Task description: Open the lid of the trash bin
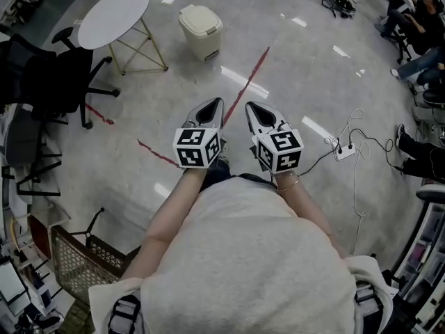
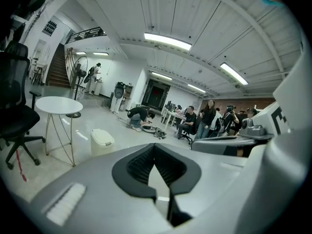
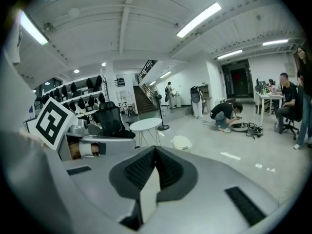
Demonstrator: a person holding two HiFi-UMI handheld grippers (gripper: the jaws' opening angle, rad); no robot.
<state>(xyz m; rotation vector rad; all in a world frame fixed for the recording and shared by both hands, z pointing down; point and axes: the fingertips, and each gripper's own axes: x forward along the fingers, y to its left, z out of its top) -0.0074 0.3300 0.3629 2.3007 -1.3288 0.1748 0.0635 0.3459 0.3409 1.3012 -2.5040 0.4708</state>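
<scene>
A small cream trash bin point(image 1: 201, 30) with its lid down stands on the floor well ahead of me, next to the round white table point(image 1: 114, 17). The bin point(image 2: 102, 141) also shows in the left gripper view and, small, as the bin point(image 3: 181, 142) in the right gripper view. My left gripper point(image 1: 218, 102) and right gripper point(image 1: 249, 106) are held side by side at waist height, far short of the bin. Both have their jaws closed tip to tip with nothing between them.
A black office chair point(image 1: 49, 75) stands left of the table. A power strip with cables point(image 1: 344, 149) lies on the floor to the right. Red tape lines point(image 1: 247, 82) cross the floor. Several people sit and stand at desks in the far room point(image 2: 204, 118). A mesh basket point(image 1: 80, 259) is at lower left.
</scene>
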